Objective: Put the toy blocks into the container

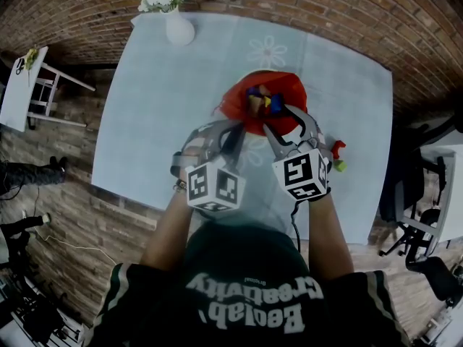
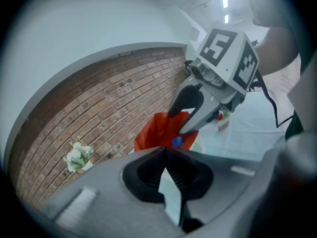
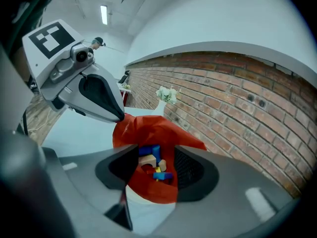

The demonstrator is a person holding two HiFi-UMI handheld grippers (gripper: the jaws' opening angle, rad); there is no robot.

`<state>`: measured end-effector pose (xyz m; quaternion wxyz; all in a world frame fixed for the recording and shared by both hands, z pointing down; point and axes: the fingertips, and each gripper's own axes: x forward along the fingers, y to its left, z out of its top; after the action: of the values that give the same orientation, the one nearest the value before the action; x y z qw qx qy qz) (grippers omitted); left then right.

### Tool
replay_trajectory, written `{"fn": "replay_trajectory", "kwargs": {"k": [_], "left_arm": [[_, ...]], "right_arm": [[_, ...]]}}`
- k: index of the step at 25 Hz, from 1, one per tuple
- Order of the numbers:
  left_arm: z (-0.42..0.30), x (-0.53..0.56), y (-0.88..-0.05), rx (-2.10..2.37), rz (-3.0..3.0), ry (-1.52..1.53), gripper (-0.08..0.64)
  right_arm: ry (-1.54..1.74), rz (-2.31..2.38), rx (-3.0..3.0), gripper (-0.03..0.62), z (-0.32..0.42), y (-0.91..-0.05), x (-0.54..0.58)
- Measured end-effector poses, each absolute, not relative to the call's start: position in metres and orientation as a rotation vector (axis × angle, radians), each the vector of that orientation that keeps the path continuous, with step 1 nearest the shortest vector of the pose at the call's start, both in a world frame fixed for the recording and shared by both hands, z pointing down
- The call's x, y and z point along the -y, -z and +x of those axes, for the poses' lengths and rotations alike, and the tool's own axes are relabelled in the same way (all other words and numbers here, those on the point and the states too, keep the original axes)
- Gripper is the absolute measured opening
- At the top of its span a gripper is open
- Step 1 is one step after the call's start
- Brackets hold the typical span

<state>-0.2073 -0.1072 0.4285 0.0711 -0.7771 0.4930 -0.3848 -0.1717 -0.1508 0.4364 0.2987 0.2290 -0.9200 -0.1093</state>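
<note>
A red bag (image 1: 249,110) stands open on the pale blue table (image 1: 159,107), with several coloured blocks (image 1: 260,100) inside. My right gripper (image 3: 156,152) is open over the bag's mouth; between its jaws I see blue, tan and yellow blocks (image 3: 151,155) lying in the bag (image 3: 148,133). The left gripper (image 3: 119,117) is shut, its tips on the bag's near rim. In the left gripper view a blue block (image 2: 177,142) shows just below the right gripper (image 2: 179,125). Loose red and green blocks (image 1: 337,156) lie to the right.
A white vase of flowers (image 1: 177,27) stands at the table's far edge. Brick floor surrounds the table. A white side table (image 1: 22,85) is at the left and office chairs (image 1: 427,215) at the right. A person's arms and dark shirt fill the near side.
</note>
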Motion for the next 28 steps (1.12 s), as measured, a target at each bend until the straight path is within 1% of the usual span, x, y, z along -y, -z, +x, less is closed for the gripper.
{"fn": "replay_trajectory", "kwargs": {"k": [6,7,9,18,28], "left_arm": [[-0.206,0.104,-0.431,-1.472,-2.338,1.159,0.005],[-0.206,0.104,-0.431,-1.470,-2.337,1.158,0.005],[-0.205,0.104,-0.430,-1.465,-2.336,1.158,0.005],[-0.187,0.098,-0.422,-1.423,-2.329,1.145,0.005],[-0.133,0.090,-0.410,-1.332,-2.351,1.101,0.005]], "right_arm": [[0.298,0.628,2.427,0.217,-0.166,-0.440,0.147],[0.320,0.645,2.420,0.188,-0.164,-0.438,0.147],[0.379,0.677,2.403,0.008,-0.160,-0.433,0.146],[0.380,0.716,2.435,0.006,-0.142,-0.419,0.131],[0.345,0.815,2.446,0.006,-0.080,-0.399,0.113]]}}
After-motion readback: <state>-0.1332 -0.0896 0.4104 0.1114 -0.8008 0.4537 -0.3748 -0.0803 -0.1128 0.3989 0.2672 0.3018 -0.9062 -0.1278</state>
